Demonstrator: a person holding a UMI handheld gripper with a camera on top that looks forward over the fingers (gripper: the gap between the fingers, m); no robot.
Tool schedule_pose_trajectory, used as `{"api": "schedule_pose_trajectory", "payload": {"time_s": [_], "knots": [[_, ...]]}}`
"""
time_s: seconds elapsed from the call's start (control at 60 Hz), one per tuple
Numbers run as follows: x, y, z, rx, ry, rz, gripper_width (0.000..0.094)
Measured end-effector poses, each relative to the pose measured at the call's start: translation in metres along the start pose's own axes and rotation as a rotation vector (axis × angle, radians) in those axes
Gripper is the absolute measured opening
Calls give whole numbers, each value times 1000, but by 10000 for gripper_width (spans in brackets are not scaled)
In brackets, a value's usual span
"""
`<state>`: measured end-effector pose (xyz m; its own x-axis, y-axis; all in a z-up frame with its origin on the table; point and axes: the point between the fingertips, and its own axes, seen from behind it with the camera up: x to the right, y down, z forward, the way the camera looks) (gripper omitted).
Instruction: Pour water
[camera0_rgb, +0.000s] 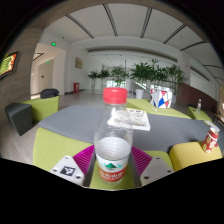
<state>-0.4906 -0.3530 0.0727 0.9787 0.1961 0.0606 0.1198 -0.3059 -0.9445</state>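
Observation:
A clear plastic water bottle (113, 140) with a red cap and a green and red label stands upright between my fingers. Both purple pads (85, 159) press against its lower sides, so my gripper (113, 165) is shut on it. The bottle is held above a grey and yellow-green table (70, 125). Its base is hidden behind the gripper body.
A white printed sheet (130, 119) lies on the table beyond the bottle. A red can (211, 139) stands at the right edge of the table. A row of potted plants (140, 74) lines the far side of the room. A dark chair (20, 117) stands to the left.

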Motion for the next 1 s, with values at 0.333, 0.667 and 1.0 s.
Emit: {"api": "schedule_pose_trajectory", "payload": {"time_s": [0.333,0.667,1.0], "knots": [[2,-8,-5,41,-44,23,355],[37,-144,-73,218,-276,338,354],[171,-224,-128,284,-651,1134,350]]}}
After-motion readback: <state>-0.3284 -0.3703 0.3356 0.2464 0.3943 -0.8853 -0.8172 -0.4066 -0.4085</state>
